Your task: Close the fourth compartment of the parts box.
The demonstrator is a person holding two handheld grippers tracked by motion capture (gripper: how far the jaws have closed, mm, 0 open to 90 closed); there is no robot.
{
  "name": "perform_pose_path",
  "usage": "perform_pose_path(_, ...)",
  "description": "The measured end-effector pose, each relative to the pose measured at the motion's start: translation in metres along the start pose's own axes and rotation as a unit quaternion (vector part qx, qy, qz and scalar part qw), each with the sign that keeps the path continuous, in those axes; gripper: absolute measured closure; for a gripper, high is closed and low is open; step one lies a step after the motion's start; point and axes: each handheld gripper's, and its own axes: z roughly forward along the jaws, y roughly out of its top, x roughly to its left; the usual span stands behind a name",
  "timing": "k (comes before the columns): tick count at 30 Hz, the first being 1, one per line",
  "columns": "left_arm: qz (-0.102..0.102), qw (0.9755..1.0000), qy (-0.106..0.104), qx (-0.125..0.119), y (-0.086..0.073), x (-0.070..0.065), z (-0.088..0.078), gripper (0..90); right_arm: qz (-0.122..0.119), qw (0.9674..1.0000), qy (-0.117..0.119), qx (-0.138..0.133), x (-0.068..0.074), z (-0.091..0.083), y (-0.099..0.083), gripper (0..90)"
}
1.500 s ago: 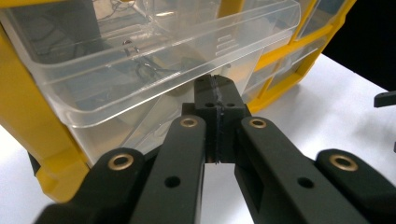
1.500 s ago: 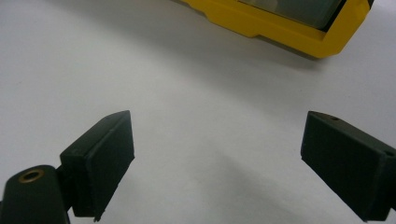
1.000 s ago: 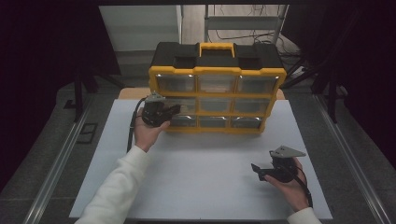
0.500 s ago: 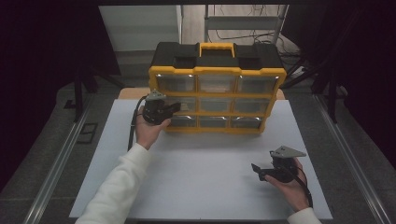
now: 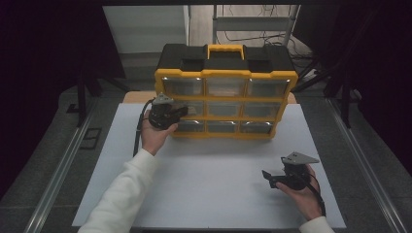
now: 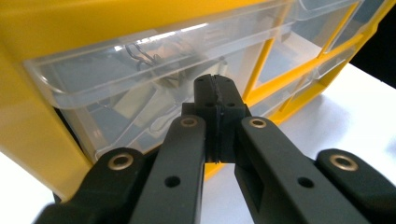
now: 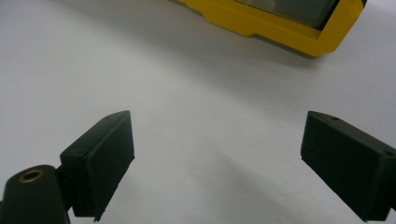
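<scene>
A yellow and black parts cabinet (image 5: 226, 74) with three rows of clear drawers stands at the back of the white table (image 5: 218, 194). My left gripper (image 5: 180, 111) is at the left column's middle drawer (image 5: 187, 108). In the left gripper view its jaws are shut together, with the left gripper's (image 6: 215, 86) tips right at the clear drawer (image 6: 116, 93) front; small metal pieces show dimly inside. I see nothing between the jaws. My right gripper (image 5: 269, 178) hovers low over the table's front right, open and empty, and the right gripper (image 7: 217, 140) faces bare white table with the cabinet's yellow base (image 7: 280, 28) farther off.
The cabinet has a yellow carry handle (image 5: 225, 49) on its black top. Metal rails (image 5: 63, 160) run along both sides of the table. Dark floor and cables lie behind the cabinet. White table surface stretches between the two hands.
My left gripper has shifted very slightly at the cabinet's left column. The right hand and its gripper have stayed in place.
</scene>
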Motion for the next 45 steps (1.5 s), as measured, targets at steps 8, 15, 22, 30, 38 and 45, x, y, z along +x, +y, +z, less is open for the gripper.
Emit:
perform_pose_path(8, 0.016, 0.9996, -0.022, -0.006, -0.012, -0.009, -0.016, 86.2, 0.001, 1.0000, 0.000, 0.000, 0.000, -0.001, 0.000, 10.2)
perform_pose_path(15, 0.019, 0.9989, -0.042, -0.008, -0.026, -0.012, -0.033, 52.6, 0.002, 1.0000, 0.000, -0.001, 0.000, -0.001, 0.000, 10.3)
perform_pose_path(22, 0.032, 0.9980, -0.054, -0.012, -0.047, -0.018, -0.049, 33.5, 0.002, 1.0000, -0.002, -0.005, -0.001, -0.002, 0.000, 10.2)
perform_pose_path(30, 0.038, 0.9981, -0.046, -0.011, -0.075, -0.021, -0.064, 24.6, 0.003, 1.0000, -0.003, -0.009, -0.003, -0.003, 0.001, 10.2)
perform_pose_path(38, 0.024, 0.9989, -0.041, -0.002, -0.100, -0.015, -0.076, 20.6, 0.002, 1.0000, -0.003, -0.008, -0.002, -0.003, 0.001, 10.2)
perform_pose_path(45, 0.011, 0.9994, -0.029, 0.012, -0.121, -0.008, -0.082, 19.0, -0.001, 1.0000, -0.001, -0.008, -0.002, -0.003, 0.001, 10.2)
